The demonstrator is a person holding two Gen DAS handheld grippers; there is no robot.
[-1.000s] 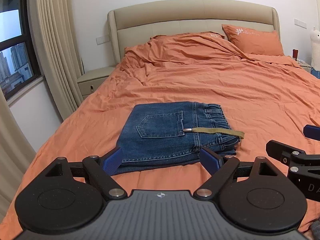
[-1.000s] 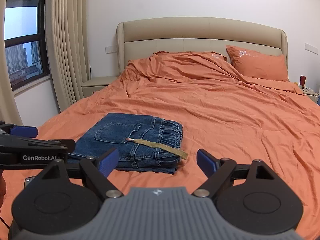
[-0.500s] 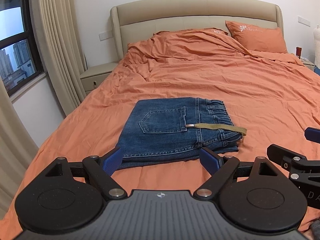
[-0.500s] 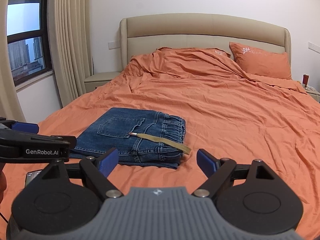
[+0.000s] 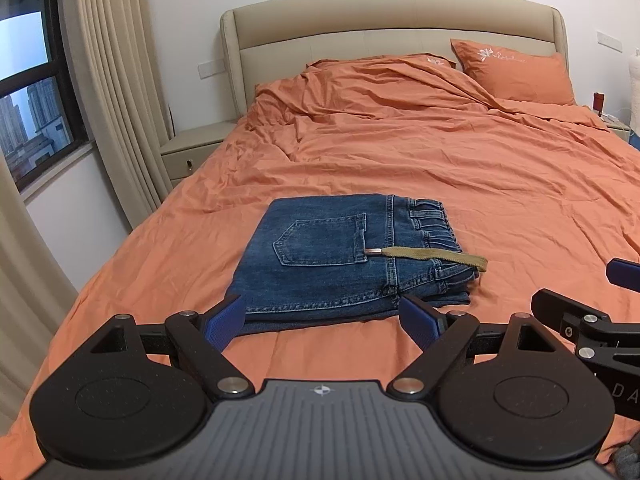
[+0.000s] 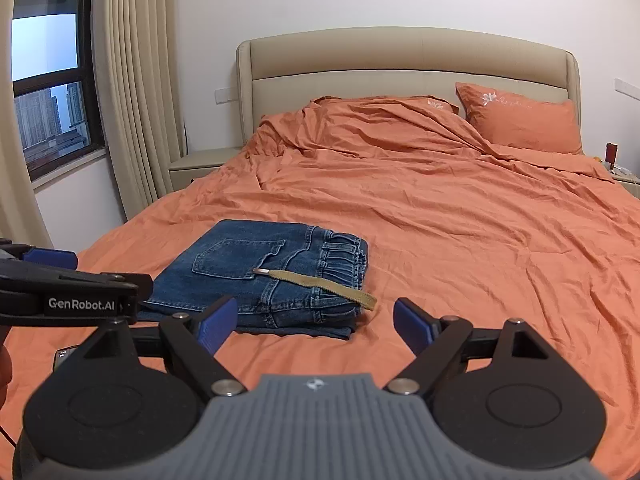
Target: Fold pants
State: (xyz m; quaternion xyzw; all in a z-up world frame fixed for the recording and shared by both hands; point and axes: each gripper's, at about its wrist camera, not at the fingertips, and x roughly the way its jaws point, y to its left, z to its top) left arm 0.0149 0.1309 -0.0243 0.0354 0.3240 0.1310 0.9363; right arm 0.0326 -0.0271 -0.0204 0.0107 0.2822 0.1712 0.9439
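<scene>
Denim pants (image 5: 344,256) lie folded into a flat rectangular stack on the orange bedsheet (image 5: 480,184), close to the bed's near edge and toward its left side. A back pocket faces up. The gathered waistband sits at the stack's right end. A khaki drawstring (image 5: 432,255) with a metal tip crosses the waistband and hangs past the right edge of the stack onto the sheet.

At far left, beige curtains (image 6: 132,112) frame a dark window (image 6: 52,92). A pale nightstand (image 5: 192,152) stands beside the bed's left edge. The beige headboard (image 5: 392,20) spans the far edge, and 1 orange pillow (image 5: 516,72) rests at the far right corner.

Left gripper (image 5: 322,322): held above the near edge of the bed, jaws spread wide, blue pads bracketing the near edge of the stack in view, no contact with it. Nothing is between the fingers.

Right gripper (image 6: 312,320): to the right of the stack, above the near edge, jaws likewise spread wide and empty. Its left pad overlaps the stack's near right corner in view; contact cannot be told.
</scene>
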